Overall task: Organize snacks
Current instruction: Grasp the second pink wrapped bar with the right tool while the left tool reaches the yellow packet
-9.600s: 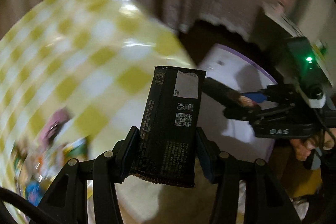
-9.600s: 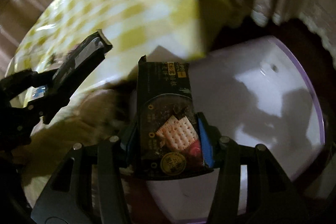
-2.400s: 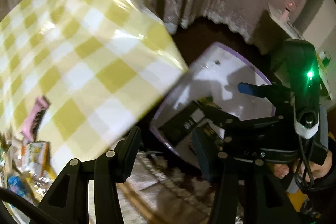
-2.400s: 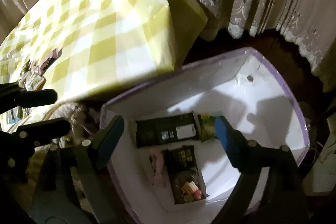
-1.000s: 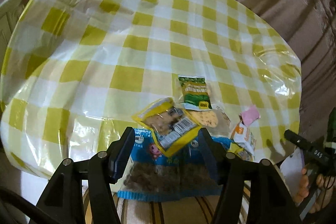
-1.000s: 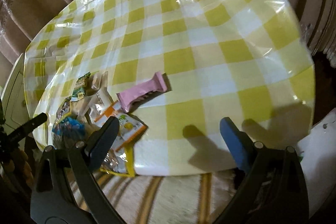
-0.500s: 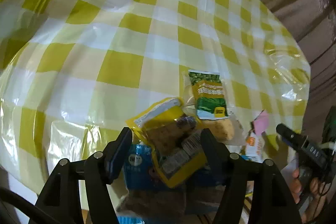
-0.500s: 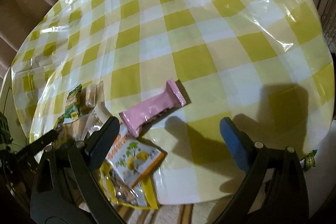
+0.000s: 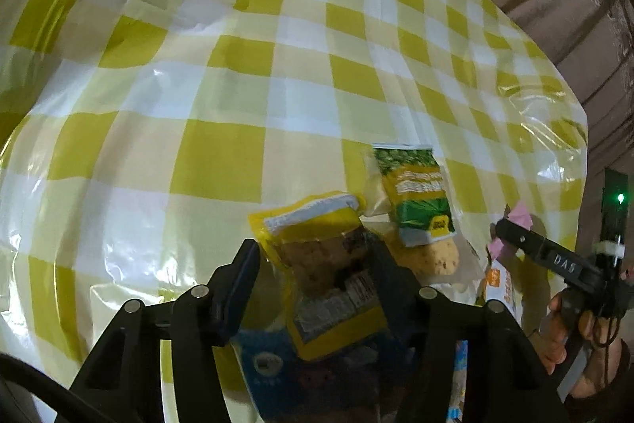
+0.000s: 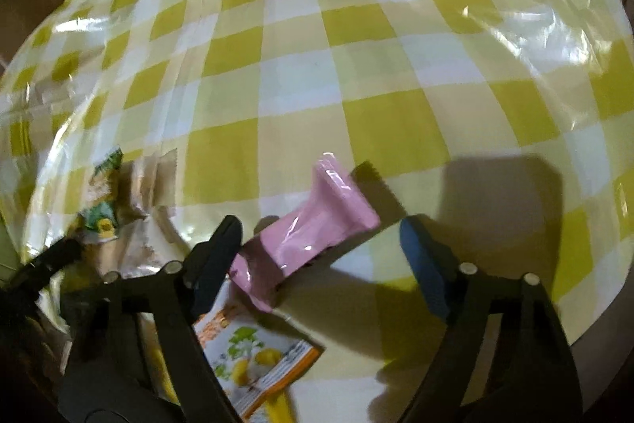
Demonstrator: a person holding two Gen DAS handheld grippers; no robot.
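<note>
1. While several packets lie on the checked tablecloth (image 9: pixel 222 74), the sorting looks unfinished — none of the snacks in view has left the table, and no box or bin shows in either wrist view.
2. What is left, as far as can be seen: a yellow cookie packet (image 9: pixel 329 272), a green packet (image 9: pixel 416 193), a clear-wrapped round biscuit (image 9: pixel 440 256), a blue bag (image 9: pixel 277 367), a pink bar (image 10: pixel 313 228) and an orange-and-white fruit packet (image 10: pixel 253 355), all bunched near the table's close edge.
3. The left gripper (image 9: pixel 317 260) points steeply down at the pile, and its jaws have just been closing. The yellow cookie packet sits between them; the right-hand finger looks to touch the wrapper's edge, while a sliver of cloth shows beside the other. I judge the packet bracketed, not yet pinched.
4. The right gripper (image 10: pixel 321 236) also tips steeply down, over the pink bar. Its jaws have just been closing too, but stand wide — the bar lies slantwise between them, one end close by the black finger, the blue-padded finger well clear of it. It holds nothing.
5. In the left wrist view, a hand (image 9: pixel 570 320) grips the right tool's handle at the far right, so the two grippers work side by side over one heap.
6. My judgement: each hand is about to take one packet.
</note>
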